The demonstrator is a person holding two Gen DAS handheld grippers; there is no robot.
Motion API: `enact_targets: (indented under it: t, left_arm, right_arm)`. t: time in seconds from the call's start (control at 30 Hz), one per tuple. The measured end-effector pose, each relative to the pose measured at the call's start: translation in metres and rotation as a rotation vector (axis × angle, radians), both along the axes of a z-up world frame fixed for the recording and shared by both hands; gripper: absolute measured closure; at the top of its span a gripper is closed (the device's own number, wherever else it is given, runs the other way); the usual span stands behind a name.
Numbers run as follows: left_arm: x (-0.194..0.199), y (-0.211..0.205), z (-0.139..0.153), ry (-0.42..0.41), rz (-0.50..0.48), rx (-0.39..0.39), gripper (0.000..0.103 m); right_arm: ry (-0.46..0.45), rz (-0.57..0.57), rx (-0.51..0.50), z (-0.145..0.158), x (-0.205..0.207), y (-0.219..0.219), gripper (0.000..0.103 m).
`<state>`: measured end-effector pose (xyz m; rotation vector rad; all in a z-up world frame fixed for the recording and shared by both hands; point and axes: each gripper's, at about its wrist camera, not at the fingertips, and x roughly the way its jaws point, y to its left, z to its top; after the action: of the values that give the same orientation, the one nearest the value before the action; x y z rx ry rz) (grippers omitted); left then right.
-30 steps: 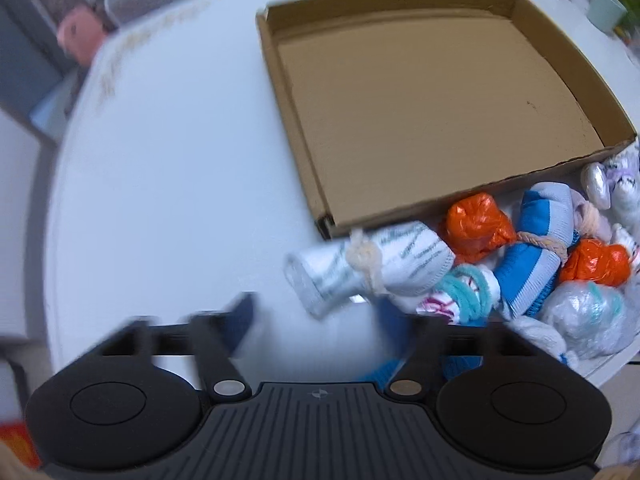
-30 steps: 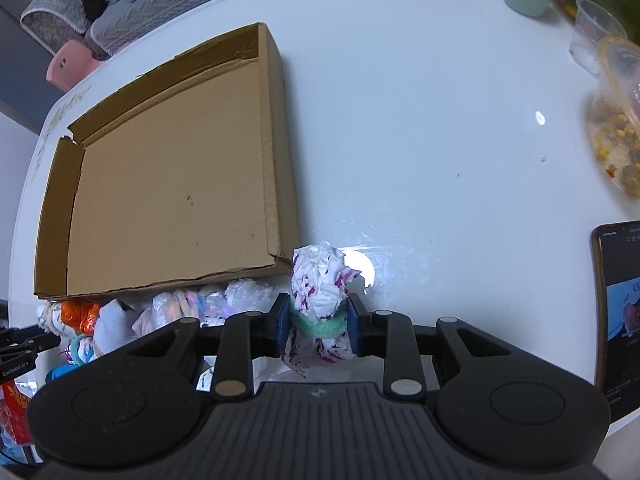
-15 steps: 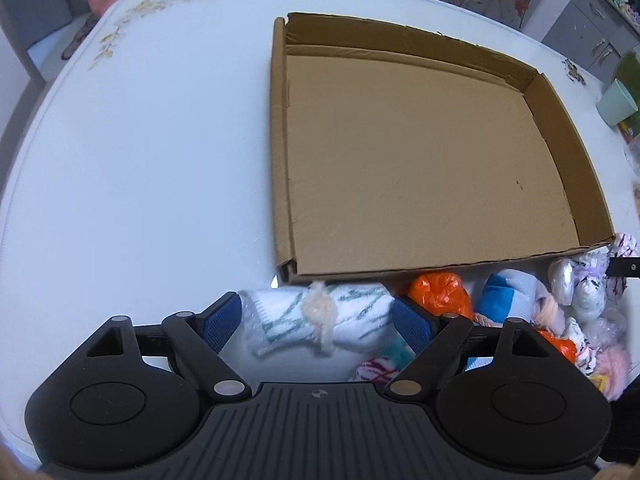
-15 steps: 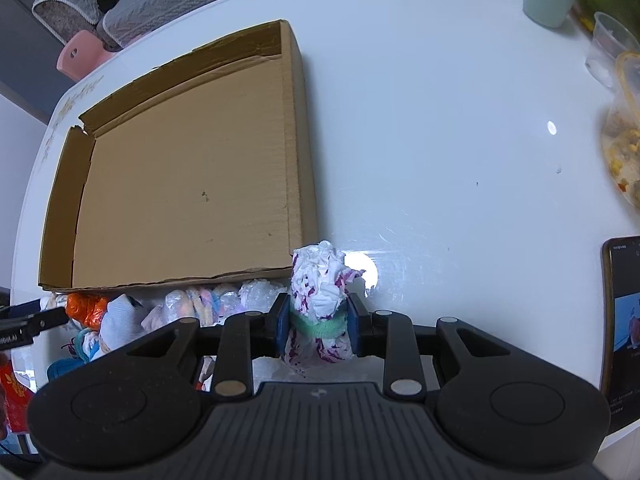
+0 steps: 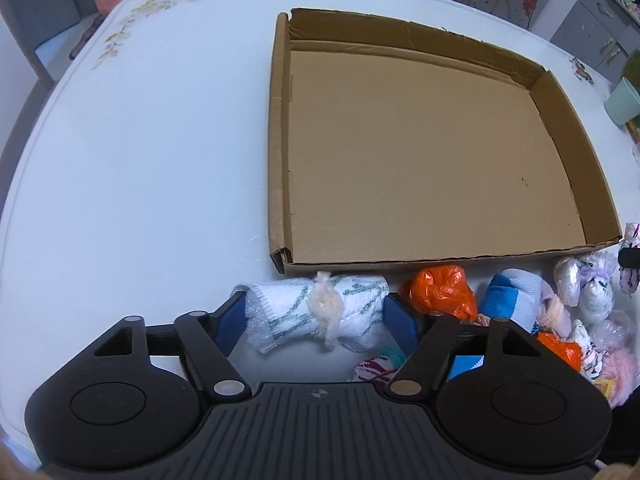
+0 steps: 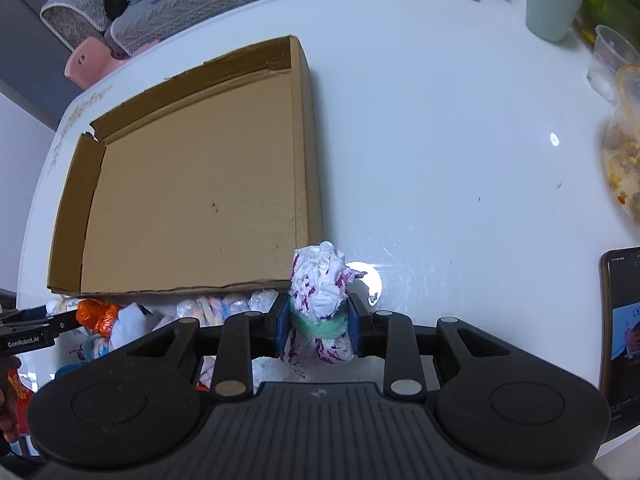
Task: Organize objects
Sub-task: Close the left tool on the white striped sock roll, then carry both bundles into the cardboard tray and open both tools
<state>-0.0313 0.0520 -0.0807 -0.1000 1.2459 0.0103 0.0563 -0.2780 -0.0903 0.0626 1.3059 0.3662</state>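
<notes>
Your right claw [image 6: 319,330] grips a white, purple-flecked bundle [image 6: 320,296] banded in green, upright just off the box [image 6: 192,184] corner. Your left claw [image 5: 314,320] brackets a white roll [image 5: 320,312] tied with cream yarn; whether it pinches, you cannot tell.

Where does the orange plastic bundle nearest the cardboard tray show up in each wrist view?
Left wrist view: the orange plastic bundle sits low and right of centre, just below the tray's near wall, beside the right finger of the left tongs.
Right wrist view: the same bundle lies at lower left, below the tray's near-left corner.
Shared landmark: the cardboard tray.
</notes>
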Motion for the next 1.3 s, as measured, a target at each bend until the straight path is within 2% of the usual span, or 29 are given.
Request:
enact_targets:
  t: [0.03,0.07,0.13,0.3,0.43,0.73,1.0,1.03,1.3]
  left_arm:
    - [0.0,0.001,0.001,-0.001,0.003,-0.004,0.03]
    - [-0.001,0.003,0.003,-0.003,0.01,-0.012,0.032]
    - [-0.002,0.006,0.009,-0.018,0.023,-0.032,0.048]
    - [-0.004,0.012,0.011,-0.012,0.025,-0.076,0.048]
    - [-0.007,0.017,0.003,0.002,0.04,-0.122,0.04]
    - [-0.011,0.016,0.01,0.0,0.024,-0.135,0.058]
    - [-0.019,0.017,0.02,-0.005,0.02,-0.164,0.067]
    - [-0.02,0.018,0.021,-0.005,0.024,-0.172,0.076]
    - [-0.024,0.02,0.028,-0.004,0.009,-0.164,0.076]
  right_arm:
    - [-0.001,0.046,-0.003,0.0,0.0,-0.001,0.077]
    - [-0.003,0.046,-0.001,0.001,-0.001,-0.002,0.077]
    - [-0.007,0.046,0.002,0.003,-0.001,-0.003,0.077]
    - [-0.006,0.05,0.004,0.007,0.003,0.0,0.077]
    - [-0.008,0.065,0.005,0.015,-0.004,0.001,0.077]
    - [-0.018,0.078,0.014,0.031,-0.011,-0.003,0.077]
    - [-0.031,0.077,0.026,0.038,-0.019,-0.008,0.077]
    - [-0.033,0.077,0.028,0.039,-0.02,-0.009,0.077]
    - [-0.035,0.085,0.031,0.048,-0.029,-0.017,0.076]
